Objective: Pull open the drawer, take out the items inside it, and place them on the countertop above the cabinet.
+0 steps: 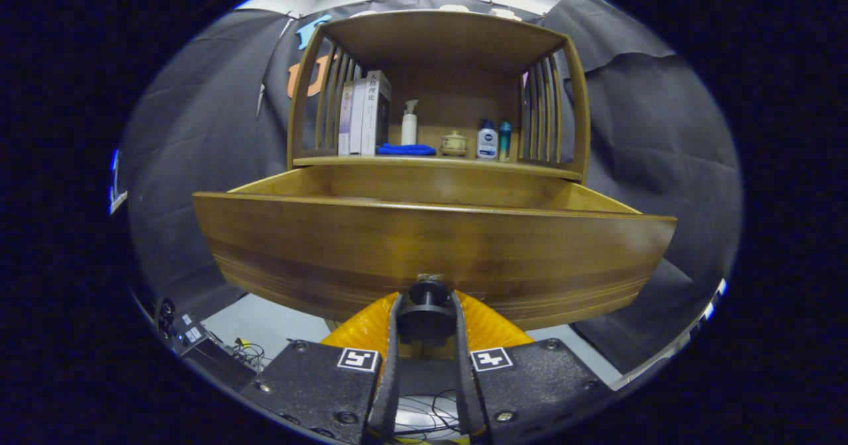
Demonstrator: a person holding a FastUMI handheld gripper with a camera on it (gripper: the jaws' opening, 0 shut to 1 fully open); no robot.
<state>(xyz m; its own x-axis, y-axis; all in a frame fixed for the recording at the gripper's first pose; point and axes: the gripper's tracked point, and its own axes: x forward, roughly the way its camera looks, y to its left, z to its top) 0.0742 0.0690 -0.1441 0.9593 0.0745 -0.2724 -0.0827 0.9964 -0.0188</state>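
The wooden drawer (434,253) stands pulled out from the cabinet, its wide front panel close ahead of me. My gripper (428,306) is shut on the drawer's dark round knob (428,294), one finger on each side of it. The drawer's inside is hidden behind the front panel; only its side walls and back show. Above it runs the countertop (437,162), with a blue cloth (406,149), a white pump bottle (409,122), a small lidded pot (454,143), two small bottles (494,140) and some upright books (364,114) under the shelf roof.
Slatted wooden sides (331,100) frame the countertop on left and right. Black cloth hangs behind and around the cabinet. Below on the left lie a dark box with cables (199,339) on a pale floor.
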